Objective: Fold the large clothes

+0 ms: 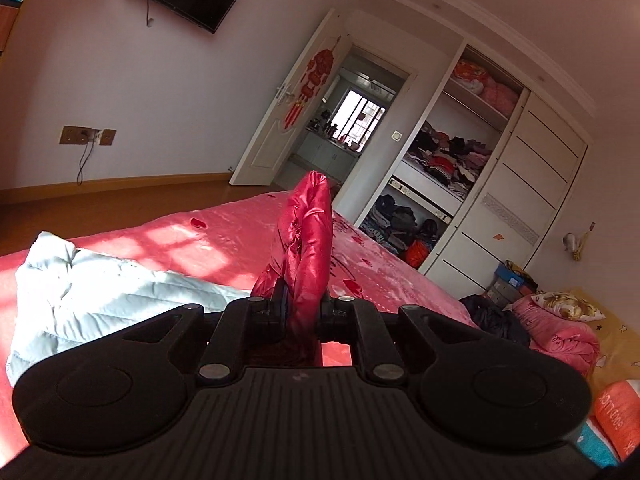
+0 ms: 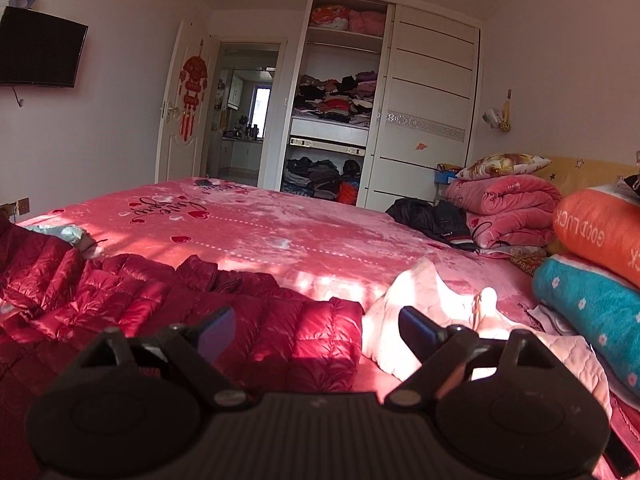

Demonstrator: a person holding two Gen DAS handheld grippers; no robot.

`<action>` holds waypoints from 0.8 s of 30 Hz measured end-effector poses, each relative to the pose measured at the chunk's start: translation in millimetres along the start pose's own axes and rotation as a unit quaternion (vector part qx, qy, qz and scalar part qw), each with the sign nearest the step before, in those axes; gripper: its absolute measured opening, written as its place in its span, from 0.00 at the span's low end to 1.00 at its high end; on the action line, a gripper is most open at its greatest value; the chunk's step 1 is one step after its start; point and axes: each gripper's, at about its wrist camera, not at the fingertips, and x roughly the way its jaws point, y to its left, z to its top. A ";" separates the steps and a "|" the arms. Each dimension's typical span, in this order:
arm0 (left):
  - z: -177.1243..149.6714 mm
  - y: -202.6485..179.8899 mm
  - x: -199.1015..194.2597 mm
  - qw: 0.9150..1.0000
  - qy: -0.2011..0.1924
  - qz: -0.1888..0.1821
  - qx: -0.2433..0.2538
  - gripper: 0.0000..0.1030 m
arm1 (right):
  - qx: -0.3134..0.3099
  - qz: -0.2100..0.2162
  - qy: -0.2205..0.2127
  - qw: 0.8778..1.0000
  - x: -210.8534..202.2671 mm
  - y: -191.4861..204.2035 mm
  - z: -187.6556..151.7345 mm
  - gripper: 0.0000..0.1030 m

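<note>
Right wrist | right claw (image 2: 316, 326) open over red jacket (image 2: 280, 332) | orange blanket (image 2: 600, 228) "GOOD LUCK" | left claw (image 1: 303, 306) gripping jacket

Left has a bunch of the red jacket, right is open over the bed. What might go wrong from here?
The left gripper pinches only a narrow bunch of the red jacket; the slick fabric may slip out. The open right gripper hovers near the pale pink garment and might catch that instead.
</note>
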 end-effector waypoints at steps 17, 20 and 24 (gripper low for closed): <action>-59.2 -231.7 93.6 0.970 0.086 -0.180 0.139 0.11 | 0.287 -0.004 0.045 0.957 73.1 -102.2 -66.6 0.79; -95.3 -264.1 119.1 0.957 0.115 -0.206 0.166 0.11 | 0.354 -0.019 0.042 0.934 75.6 -132.1 -79.7 0.79; -151.0 -291.6 152.9 0.941 0.159 -0.224 0.200 0.11 | 0.414 -0.024 0.035 0.909 75.6 -157.5 -91.7 0.79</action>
